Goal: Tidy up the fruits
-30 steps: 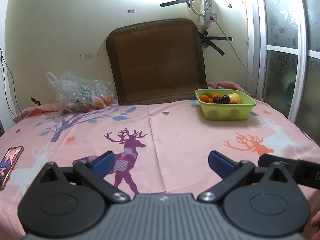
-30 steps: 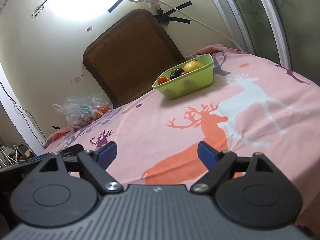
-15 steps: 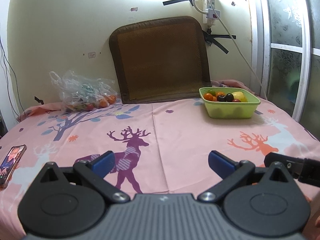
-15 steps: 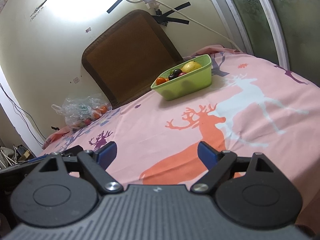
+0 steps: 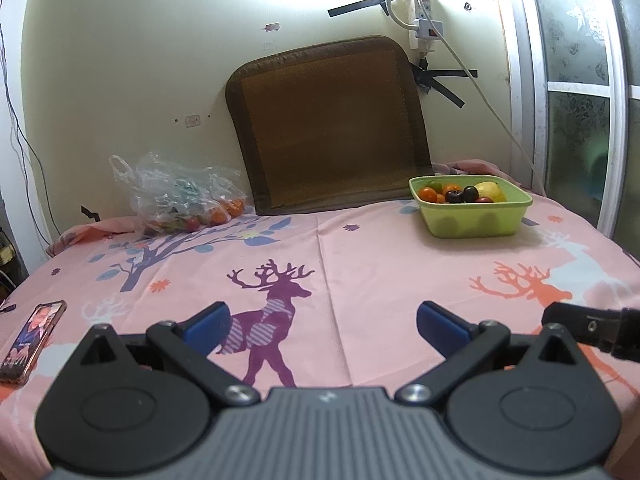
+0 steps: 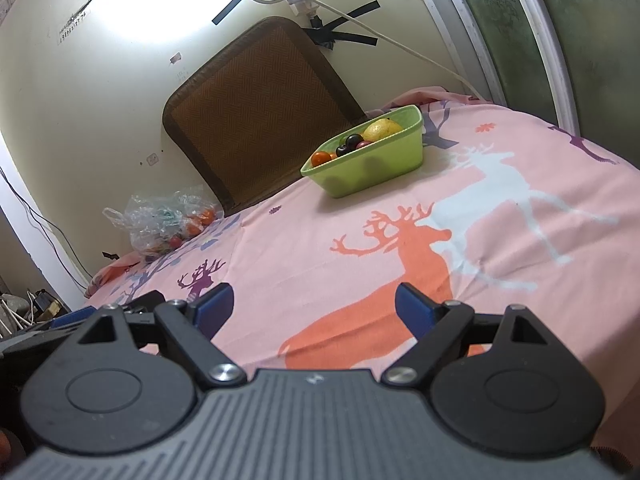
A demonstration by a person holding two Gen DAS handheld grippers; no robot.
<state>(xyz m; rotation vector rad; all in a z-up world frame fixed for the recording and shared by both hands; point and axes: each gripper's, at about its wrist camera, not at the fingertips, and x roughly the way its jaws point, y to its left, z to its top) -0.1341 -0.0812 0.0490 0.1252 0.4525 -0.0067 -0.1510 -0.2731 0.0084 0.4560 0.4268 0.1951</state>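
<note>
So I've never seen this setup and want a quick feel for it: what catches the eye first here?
Probably the lime-green bowl piled with orange, dark and yellow fruit, sitting far right on the pink deer-print bedsheet. Opposite it, far left by the wall, a clear plastic bag holds more fruit. Up close, the left gripper and right gripper both hang open and empty.

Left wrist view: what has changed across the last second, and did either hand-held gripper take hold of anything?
Only the cameras shifted a little: in the left wrist view the green basin and plastic bag drifted slightly right. Nothing was grasped or released. The left hand-held gripper and right hand-held gripper stay open and empty over the pink sheet. Fruit, bag and phone lie where they were.
</note>
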